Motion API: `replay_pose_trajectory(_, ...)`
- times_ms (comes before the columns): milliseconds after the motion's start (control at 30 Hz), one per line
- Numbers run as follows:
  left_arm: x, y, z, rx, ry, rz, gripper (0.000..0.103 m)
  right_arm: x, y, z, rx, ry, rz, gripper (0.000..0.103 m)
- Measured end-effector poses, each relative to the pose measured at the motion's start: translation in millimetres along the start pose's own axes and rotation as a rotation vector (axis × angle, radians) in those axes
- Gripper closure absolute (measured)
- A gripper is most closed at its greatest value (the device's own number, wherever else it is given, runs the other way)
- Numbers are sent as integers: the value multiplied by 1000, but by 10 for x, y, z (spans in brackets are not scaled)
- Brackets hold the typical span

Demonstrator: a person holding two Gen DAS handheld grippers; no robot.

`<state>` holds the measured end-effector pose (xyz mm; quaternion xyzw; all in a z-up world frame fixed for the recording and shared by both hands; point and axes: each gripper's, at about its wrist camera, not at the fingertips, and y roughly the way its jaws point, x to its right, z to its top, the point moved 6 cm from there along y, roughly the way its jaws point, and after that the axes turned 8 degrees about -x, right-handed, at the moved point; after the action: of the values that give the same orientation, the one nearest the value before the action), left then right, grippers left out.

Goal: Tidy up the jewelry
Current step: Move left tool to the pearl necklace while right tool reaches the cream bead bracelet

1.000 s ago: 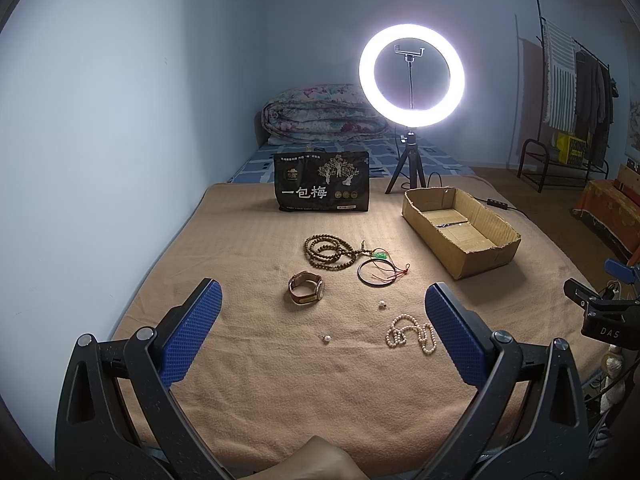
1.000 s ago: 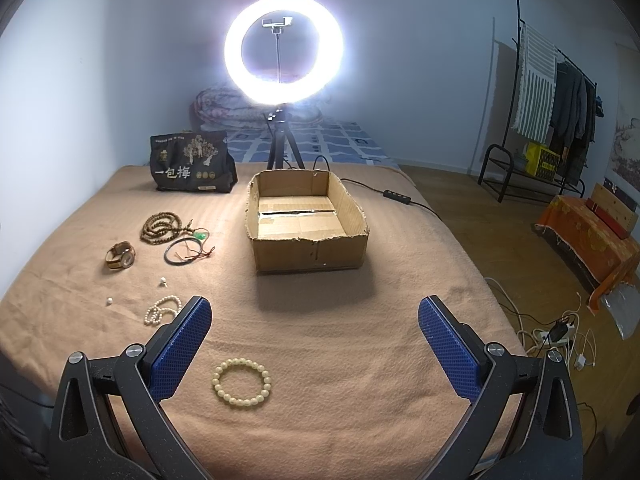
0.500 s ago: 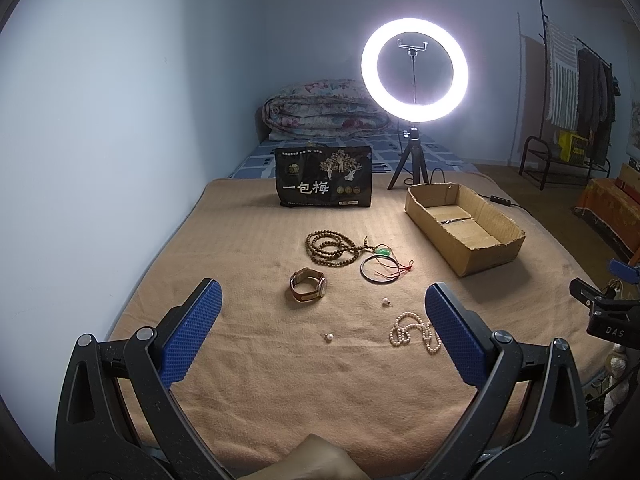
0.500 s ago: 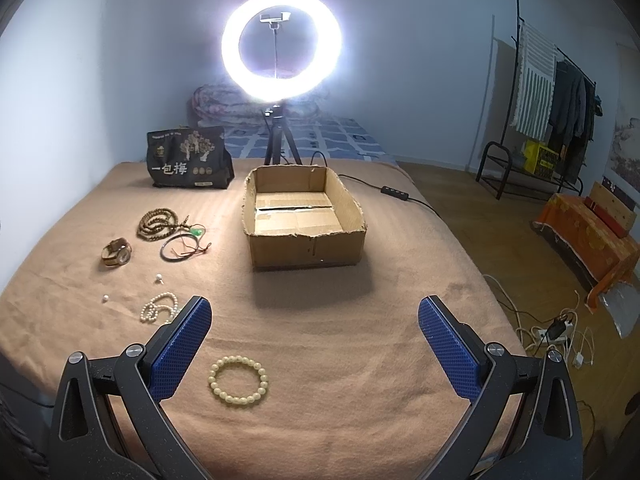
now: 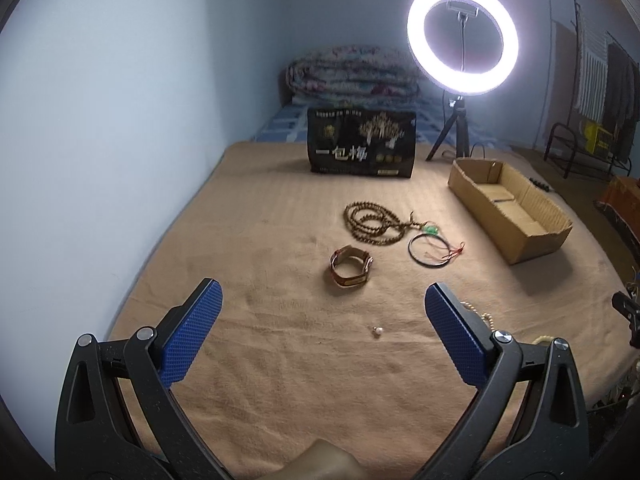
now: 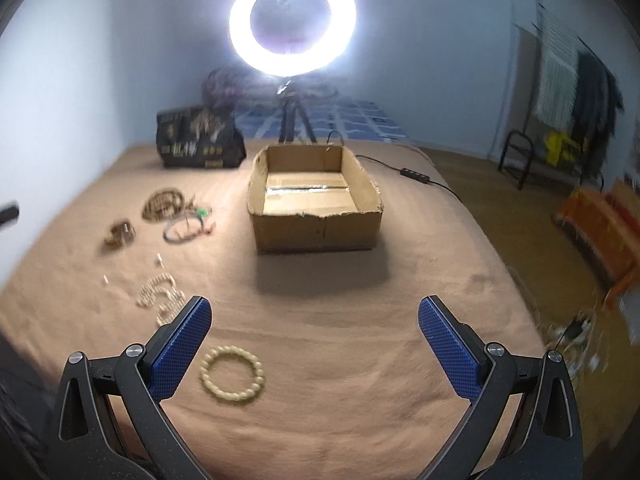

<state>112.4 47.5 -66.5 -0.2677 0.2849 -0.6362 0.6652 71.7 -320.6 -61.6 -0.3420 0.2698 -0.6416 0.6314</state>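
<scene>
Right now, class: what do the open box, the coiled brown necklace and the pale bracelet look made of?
Box: plain brown cardboard, matt, with a torn, ragged rim. Necklace: small dull brown beads, probably wood or seed. Bracelet: cream round beads with a soft sheen, maybe jade, bone or plastic; the blur leaves it open.

Cardboard box (image 6: 316, 204) right of watch (image 5: 351, 266), bead necklace (image 5: 372, 222) behind.

Tan blanket, brown box, blue-padded tongs

The blanket (image 5: 260, 240) is seen in plain tan, the cardboard box (image 6: 316, 216) in brown. Left of the box, dark brown prayer beads (image 5: 370, 222), a black bangle (image 5: 430, 248) with red cord and a brown-and-gold watch (image 5: 351, 266) are shown; nearer than the box, a cream bead bracelet (image 6: 232, 374). Blue cross-hatched pads on black frames are worn by the left tongs (image 5: 320, 336) and right tongs (image 6: 314, 340). Behind the box, a black bag (image 5: 362, 144) is printed white and gold.
</scene>
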Motion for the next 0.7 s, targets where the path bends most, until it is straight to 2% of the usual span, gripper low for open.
replay_pose_trajectory(67, -25, 106, 19, -15, 8, 7, 3, -69, 88, 3, -27, -65, -6, 0)
replay_pose_trajectory(167, -55, 239, 20, -45, 3, -10, 5, -159, 227, -56, -83, -140, 36, 0)
replay_pose_trajectory(300, 6, 435, -45, -112, 11, -56, 9, -231, 523, -246, -206, -212, 59, 0)
replay_pose_trajectory(467, 389, 630, -192, -186, 87, -141, 18, -247, 762, -402, -304, -175, 125, 0)
replay_pose_trajectory(567, 651, 707, -278, -222, 126, -212, 19, -297, 849, -436, -309, -192, 118, 0)
replay_pose_trajectory(700, 893, 854, -356, -297, 122, -298, 19, -312, 987, -492, -347, -175, 137, 0)
